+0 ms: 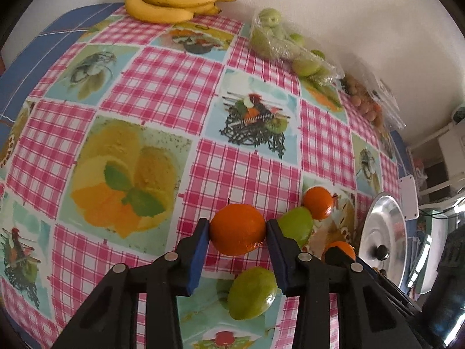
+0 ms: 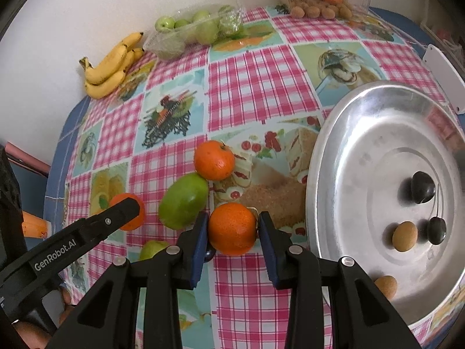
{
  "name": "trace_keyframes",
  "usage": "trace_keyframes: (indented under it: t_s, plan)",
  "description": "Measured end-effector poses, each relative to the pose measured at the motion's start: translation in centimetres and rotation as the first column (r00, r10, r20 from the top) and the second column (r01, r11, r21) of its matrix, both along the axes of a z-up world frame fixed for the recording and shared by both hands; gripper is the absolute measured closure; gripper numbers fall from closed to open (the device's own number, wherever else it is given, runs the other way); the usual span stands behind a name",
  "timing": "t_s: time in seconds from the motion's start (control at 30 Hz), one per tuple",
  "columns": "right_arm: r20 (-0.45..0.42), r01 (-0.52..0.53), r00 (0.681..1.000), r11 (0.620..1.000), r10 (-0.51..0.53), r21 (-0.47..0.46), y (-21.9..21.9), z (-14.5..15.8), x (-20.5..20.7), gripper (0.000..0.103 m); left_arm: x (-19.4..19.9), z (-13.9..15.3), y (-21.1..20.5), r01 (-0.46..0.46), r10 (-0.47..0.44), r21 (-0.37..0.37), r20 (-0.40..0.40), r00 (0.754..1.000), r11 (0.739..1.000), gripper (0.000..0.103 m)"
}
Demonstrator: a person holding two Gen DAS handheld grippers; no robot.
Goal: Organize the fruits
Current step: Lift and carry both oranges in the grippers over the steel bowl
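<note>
Both grippers are at the grasping step. The left gripper (image 1: 237, 229) has its jaws closed on one orange (image 1: 237, 229) on the worktop (image 1: 162, 87). The right gripper (image 2: 232, 228) clamps another orange (image 2: 232, 228) just beside the metal tray (image 2: 328, 151). Next, I think, each must lift and carry its fruit over the tray rim.

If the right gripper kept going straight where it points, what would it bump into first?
The orange is already between the right gripper fingers, pads against it. Straight on, it would probably press that orange into the tablecloth; depth is hard to judge.
</note>
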State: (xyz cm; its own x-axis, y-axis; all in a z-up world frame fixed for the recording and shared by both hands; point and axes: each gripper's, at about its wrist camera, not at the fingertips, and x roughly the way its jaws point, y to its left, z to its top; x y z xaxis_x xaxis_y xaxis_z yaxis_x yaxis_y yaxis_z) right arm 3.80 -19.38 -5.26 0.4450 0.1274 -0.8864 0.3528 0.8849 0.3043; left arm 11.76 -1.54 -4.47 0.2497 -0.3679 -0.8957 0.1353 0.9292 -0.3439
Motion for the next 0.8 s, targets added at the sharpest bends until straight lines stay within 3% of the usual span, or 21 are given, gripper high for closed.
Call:
trace_keyframes:
  t_s: [0.23,0.8]
  plan:
    - [0.048,-0.006,0.999,1.0,0.007,-0.018,0.6,2.1,-0.9,0.067,-0.4,1.8,0.7,-0.017,0.018,-0.033,0.039,0.999,0.999,0.061]
    - [0.033,0.026,0.999,0.999,-0.025,-0.023,-0.9,2.1,-1.7,0.067,-1.0,3.4,0.2,-0.034,0.038,-0.055,0.067,0.997,0.998,0.061]
